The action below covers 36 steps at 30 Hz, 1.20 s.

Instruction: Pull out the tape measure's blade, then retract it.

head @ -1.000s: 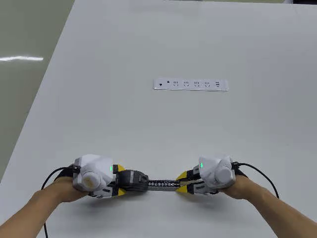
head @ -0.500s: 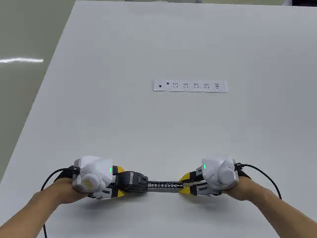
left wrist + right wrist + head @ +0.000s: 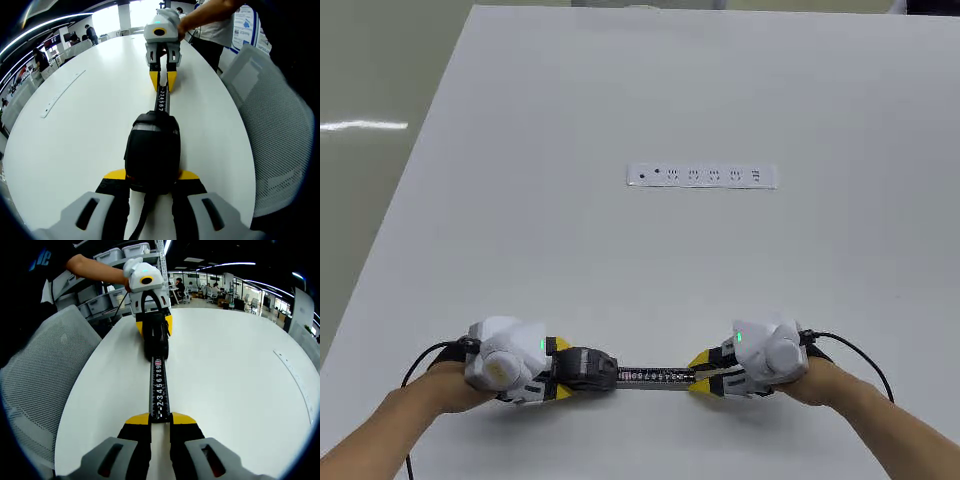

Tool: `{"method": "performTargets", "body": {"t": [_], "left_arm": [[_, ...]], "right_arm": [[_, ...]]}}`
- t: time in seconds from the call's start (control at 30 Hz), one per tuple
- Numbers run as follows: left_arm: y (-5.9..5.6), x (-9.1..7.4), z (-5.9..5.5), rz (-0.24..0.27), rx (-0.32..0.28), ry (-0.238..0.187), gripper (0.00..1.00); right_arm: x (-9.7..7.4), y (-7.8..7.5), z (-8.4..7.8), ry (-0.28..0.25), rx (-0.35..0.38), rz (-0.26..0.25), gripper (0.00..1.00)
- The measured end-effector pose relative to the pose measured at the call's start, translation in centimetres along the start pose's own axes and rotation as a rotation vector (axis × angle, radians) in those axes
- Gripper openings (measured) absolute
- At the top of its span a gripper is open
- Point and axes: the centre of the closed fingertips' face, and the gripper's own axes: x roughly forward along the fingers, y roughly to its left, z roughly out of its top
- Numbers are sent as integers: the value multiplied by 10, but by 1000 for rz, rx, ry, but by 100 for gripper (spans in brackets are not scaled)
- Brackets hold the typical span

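Black plastic, the tape measure's case (image 3: 586,368) lies close to the near edge of the white counter (image 3: 570,150), well to the person's side of the power strip (image 3: 701,176) and somewhat to the left of it in the head view. The left gripper (image 3: 152,176) is clamped around the rear of the case, one yellow-tipped jaw on each flank. From the mouth of the case a short length of blade (image 3: 159,392) runs out to the right, low over the counter with its printed numbers facing up. The right gripper (image 3: 160,419) is pinched narrow on the blade's free end, covering the first marks. Case, blade and both grippers form one line roughly parallel to the power strip.

By my reading, the pull-out step is in hand and not far along, since only the first few numbers are exposed. The next move calls for drawing the right gripper farther from the case, straight along the blade's own line, while the left gripper holds the case firm; any twist could kink the blade. Retraction would then mean guiding the end back toward the case under control, not letting it snap home. Whether the case has a lock I cannot tell.
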Motion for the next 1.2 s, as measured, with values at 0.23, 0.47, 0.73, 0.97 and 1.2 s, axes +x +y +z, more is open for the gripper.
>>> {"method": "performTargets", "body": {"t": [0.23, 0.47, 0.73, 0.97, 1.2], "left_arm": [[0, 0, 1, 0, 0, 0, 28], [0, 0, 1, 0, -1, 2, 28], [0, 0, 1, -2, -1, 1, 28], [-1, 0, 1, -3, -2, 2, 28], [-1, 0, 1, -4, -2, 2, 28]], "right_arm": [[-2, -1, -3, -1, 7, -1, 11], [-4, -1, -5, 0, 5, -1, 11], [-8, -1, -8, 4, 4, -6, 11], [-10, -1, -10, 5, 5, -9, 11], [-14, -1, -13, 7, 9, -10, 11]]}}
